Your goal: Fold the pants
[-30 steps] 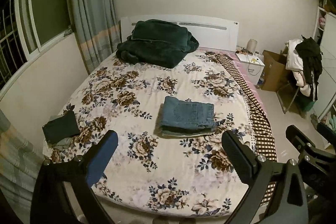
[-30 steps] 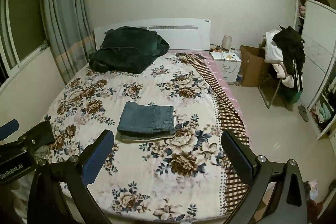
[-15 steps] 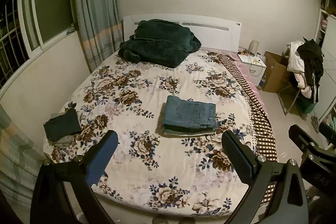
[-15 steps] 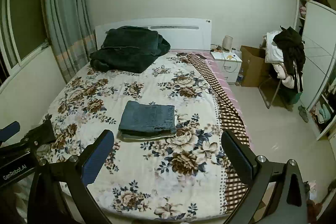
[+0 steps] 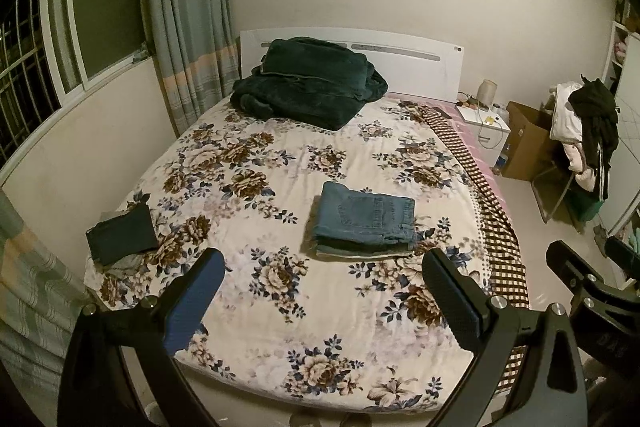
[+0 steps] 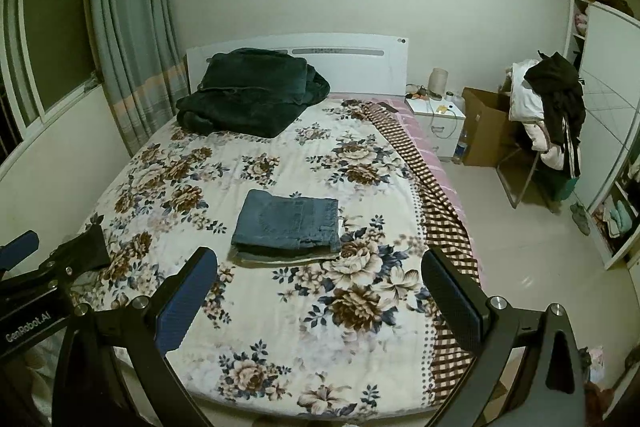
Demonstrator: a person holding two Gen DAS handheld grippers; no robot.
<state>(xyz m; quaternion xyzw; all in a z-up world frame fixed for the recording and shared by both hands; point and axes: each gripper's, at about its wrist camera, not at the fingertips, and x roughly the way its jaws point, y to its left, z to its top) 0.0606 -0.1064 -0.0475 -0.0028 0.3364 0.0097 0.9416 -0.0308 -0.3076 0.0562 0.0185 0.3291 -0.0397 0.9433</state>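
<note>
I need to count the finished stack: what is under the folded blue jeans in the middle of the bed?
Under the folded blue jeans a paler folded layer sticks out along the near edge, lying on the floral bedspread. Only its edge shows; what garment it is, or whether more lie beneath, is covered.

Dim bedroom with plain pale walls. Bed under floral cover, white headboard behind. Window and grey-green curtain on left. White nightstand, cardboard box, pale tiled floor on right.
</note>
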